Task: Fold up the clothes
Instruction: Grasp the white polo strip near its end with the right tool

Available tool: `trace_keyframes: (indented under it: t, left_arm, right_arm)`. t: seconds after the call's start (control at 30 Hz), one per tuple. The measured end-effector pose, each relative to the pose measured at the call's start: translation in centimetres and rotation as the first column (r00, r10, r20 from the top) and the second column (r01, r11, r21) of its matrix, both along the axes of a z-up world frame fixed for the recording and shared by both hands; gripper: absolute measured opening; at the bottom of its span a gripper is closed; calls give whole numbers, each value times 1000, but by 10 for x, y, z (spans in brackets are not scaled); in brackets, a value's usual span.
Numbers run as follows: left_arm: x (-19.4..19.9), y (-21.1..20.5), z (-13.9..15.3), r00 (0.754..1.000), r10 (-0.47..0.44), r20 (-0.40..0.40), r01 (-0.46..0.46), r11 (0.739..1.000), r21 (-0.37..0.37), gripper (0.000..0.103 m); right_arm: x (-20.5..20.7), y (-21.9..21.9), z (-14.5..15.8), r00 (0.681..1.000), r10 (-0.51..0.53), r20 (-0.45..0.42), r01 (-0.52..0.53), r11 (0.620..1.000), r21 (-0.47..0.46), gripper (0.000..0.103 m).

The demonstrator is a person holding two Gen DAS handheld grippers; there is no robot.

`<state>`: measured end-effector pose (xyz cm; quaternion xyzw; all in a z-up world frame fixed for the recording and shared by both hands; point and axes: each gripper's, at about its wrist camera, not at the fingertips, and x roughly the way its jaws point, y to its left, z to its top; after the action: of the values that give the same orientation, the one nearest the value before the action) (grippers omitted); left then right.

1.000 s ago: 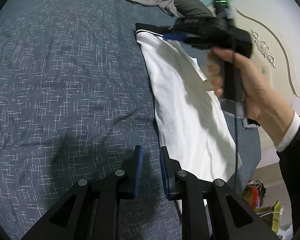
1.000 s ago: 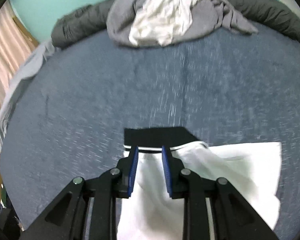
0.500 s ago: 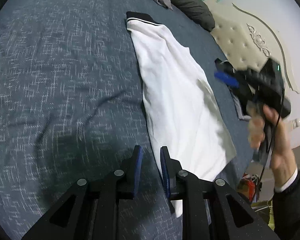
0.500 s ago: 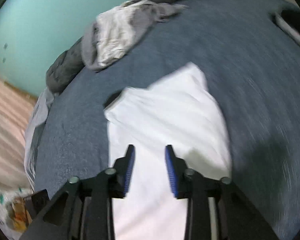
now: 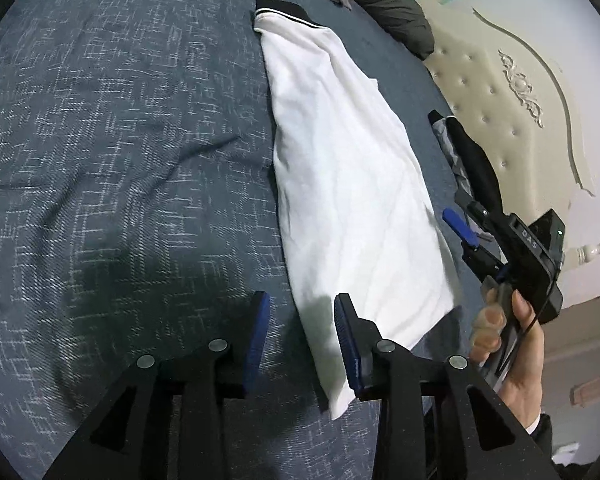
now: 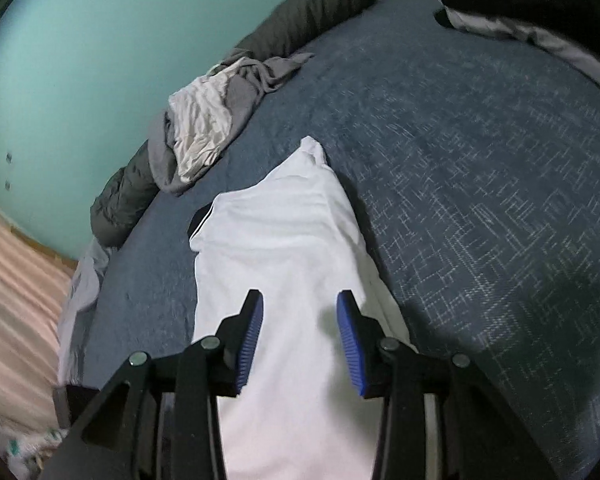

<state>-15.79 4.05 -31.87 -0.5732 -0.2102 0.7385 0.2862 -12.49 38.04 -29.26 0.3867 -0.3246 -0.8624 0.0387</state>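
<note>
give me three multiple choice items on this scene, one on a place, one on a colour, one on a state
1. Where does the white shirt lie?
A. on the blue bedspread
B. on the floor
C. on a chair

2. What colour is its collar?
A. red
B. black with a white stripe
C. green

3. How is the left gripper?
A. shut on the shirt
B. open, holding nothing
C. out of view

Answers: 1 A, flat on the bedspread; 2 B, dark band at the far end; 3 B, a clear gap between its fingers.
</note>
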Motion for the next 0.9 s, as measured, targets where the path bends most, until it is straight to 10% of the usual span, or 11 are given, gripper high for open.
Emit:
trace_keyframes:
  t: [0.9]
  left_arm:
    - [23, 24, -7, 997, 24, -69, -31, 996, -89, 39]
  right_arm:
    - [13, 36, -6, 998, 57, -33, -56, 998, 32, 41]
